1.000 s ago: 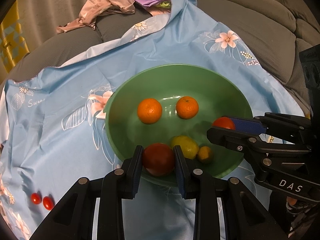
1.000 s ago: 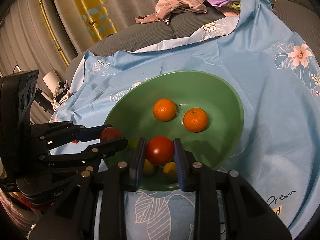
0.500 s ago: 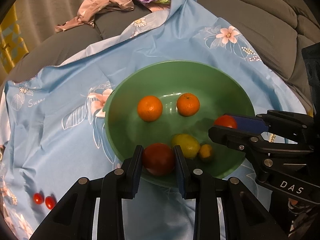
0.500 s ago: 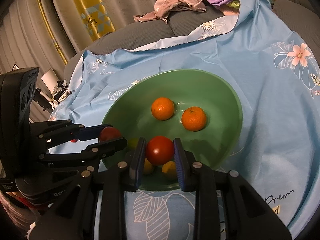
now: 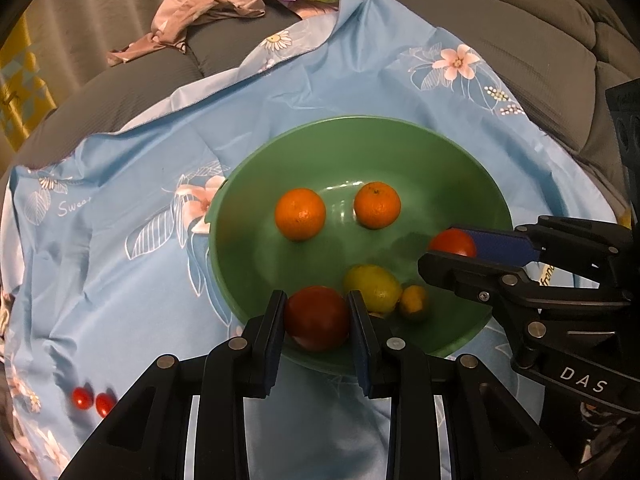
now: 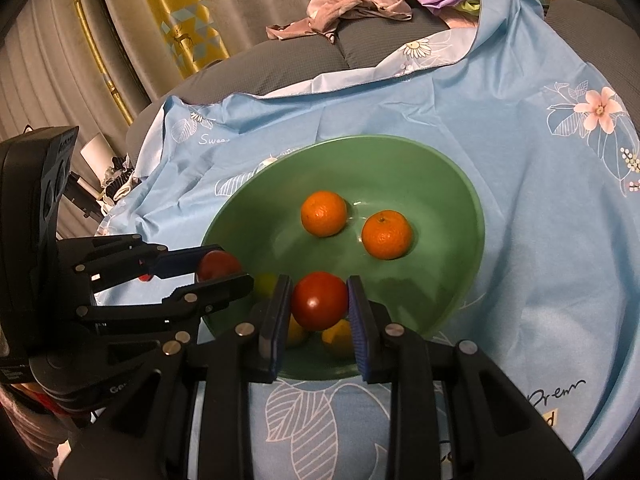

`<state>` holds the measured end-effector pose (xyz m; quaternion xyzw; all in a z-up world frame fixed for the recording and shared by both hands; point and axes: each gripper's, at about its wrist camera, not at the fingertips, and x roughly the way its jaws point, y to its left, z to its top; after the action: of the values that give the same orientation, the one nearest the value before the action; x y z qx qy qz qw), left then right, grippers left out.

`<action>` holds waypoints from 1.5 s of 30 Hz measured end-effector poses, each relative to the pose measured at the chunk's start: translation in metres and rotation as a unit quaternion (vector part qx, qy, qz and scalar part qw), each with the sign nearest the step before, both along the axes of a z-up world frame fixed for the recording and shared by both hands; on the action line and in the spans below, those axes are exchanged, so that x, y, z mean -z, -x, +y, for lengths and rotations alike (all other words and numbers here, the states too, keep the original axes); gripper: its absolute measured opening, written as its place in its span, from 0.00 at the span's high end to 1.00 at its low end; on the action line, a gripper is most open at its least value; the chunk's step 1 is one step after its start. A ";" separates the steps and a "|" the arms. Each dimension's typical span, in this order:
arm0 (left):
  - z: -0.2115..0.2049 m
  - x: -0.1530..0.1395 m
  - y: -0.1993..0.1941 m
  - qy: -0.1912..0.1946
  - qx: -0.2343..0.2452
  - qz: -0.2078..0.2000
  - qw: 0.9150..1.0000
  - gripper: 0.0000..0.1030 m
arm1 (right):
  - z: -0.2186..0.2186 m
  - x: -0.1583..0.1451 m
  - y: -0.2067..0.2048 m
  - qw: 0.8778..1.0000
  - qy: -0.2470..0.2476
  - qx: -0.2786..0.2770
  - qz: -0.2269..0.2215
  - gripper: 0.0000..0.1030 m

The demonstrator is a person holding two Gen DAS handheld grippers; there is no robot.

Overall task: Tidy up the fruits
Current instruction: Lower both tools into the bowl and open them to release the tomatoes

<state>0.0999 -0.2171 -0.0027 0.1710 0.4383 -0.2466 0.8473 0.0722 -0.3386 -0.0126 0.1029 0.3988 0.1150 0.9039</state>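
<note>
A green bowl (image 5: 400, 136) sits on a blue flowered cloth. It holds two oranges (image 5: 300, 213) (image 5: 377, 205), a lemon (image 5: 373, 288) and a small yellow-orange fruit (image 5: 414, 299). My left gripper (image 5: 318, 318) is shut on a dark red tomato (image 5: 318, 317) over the bowl's near rim. My right gripper (image 6: 319, 307) is shut on a bright red tomato (image 6: 319, 306) above the bowl's near part; it shows at the right of the left wrist view (image 5: 454, 248). The bowl (image 6: 440, 168) and oranges (image 6: 324, 213) also show in the right wrist view.
Two cherry tomatoes (image 5: 93, 400) lie on the cloth (image 5: 132, 184) left of the bowl. Crumpled clothes (image 5: 208, 12) lie on the grey sofa (image 5: 520, 40) behind. A yellow panel (image 6: 188, 20) stands at the far left.
Both grippers have stayed shut on their tomatoes and drifted slightly forward over the bowl's near rim. The fruits in the bowl have not moved.
</note>
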 end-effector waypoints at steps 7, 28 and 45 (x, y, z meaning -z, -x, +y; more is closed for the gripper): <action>0.000 0.001 0.000 -0.004 0.002 0.001 1.000 0.71 | 0.000 0.000 0.001 1.000 0.002 0.001 0.001 0.72; -0.002 0.000 0.000 -0.006 0.001 0.002 1.000 0.71 | 0.001 0.001 0.001 1.000 0.007 0.002 0.003 0.71; 0.000 0.000 0.000 0.002 0.002 0.001 1.000 0.71 | 0.001 0.001 0.002 1.000 0.007 0.006 0.002 0.71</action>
<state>0.1000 -0.2168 -0.0029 0.1704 0.4383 -0.2492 0.8466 0.0705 -0.3380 -0.0131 0.0992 0.4009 0.1062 0.9045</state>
